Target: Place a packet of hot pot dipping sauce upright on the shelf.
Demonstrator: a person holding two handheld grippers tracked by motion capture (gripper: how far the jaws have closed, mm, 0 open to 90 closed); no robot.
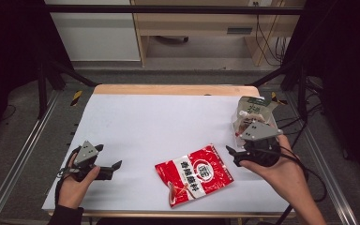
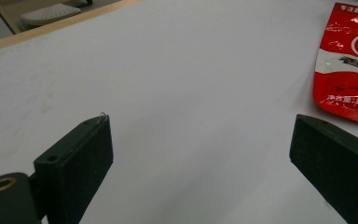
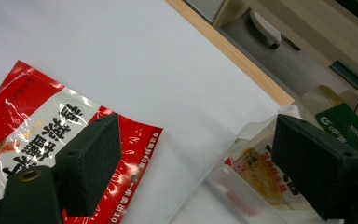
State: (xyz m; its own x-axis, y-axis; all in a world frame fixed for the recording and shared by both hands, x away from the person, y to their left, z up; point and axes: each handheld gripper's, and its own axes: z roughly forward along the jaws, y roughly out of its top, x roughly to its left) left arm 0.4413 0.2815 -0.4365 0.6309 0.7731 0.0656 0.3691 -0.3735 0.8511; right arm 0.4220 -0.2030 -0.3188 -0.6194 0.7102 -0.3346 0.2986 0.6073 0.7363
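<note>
Two grippers worked one white-covered table [image 1: 136,117]. The left gripper [image 1: 114,167] rested near the table's left edge, jaws spread wide with bare tabletop between them. The right gripper [image 1: 231,153], jaws likewise spread and gripping nothing, hung between one red snack packet [image 1: 194,174], lying flat near the front edge at centre, and one clear bag with a green header [image 1: 253,115] at the far right corner, apparently holding food. Beyond the table's wooden rim stood a light wooden desk [image 1: 192,23] on grey floor.
</note>
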